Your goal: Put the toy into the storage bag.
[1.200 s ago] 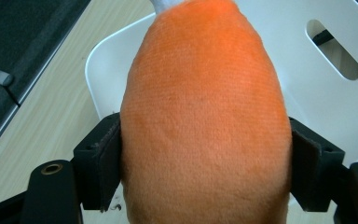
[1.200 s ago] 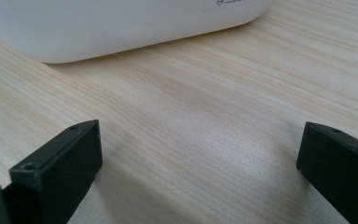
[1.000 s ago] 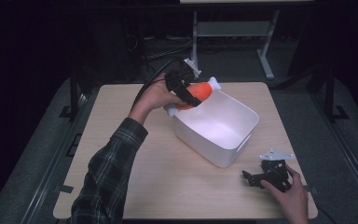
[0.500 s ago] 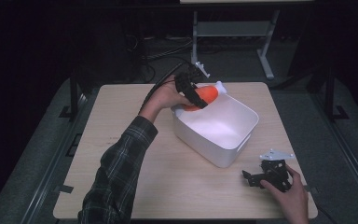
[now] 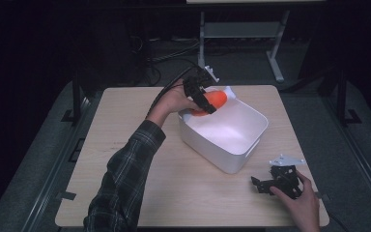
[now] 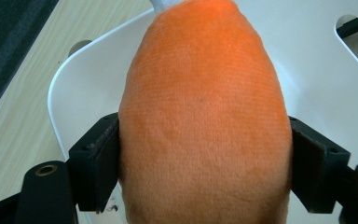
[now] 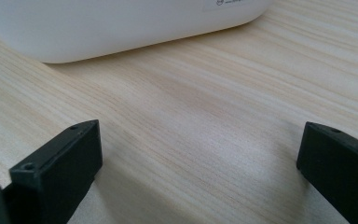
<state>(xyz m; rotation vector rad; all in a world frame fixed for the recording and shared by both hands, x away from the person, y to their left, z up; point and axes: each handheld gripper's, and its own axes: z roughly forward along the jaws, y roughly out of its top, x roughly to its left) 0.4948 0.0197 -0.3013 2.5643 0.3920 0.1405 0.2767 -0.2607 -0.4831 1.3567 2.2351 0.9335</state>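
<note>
A dark room surrounds your pale wooden table (image 5: 140, 193), with a grey metal stand (image 5: 241, 34) and cables on the floor beyond its far edge. A white bin (image 5: 232, 140) sits right of centre. Your left gripper (image 5: 204, 99) hangs over the bin's far corner, its jaws clamped on an orange plush toy (image 6: 205, 121). Your right gripper (image 7: 200, 168) rests low by the near right edge, jaws spread wide over bare wood.

white bin (image 7: 121, 28), label (image 7: 228, 4) (print unreadable)
</note>
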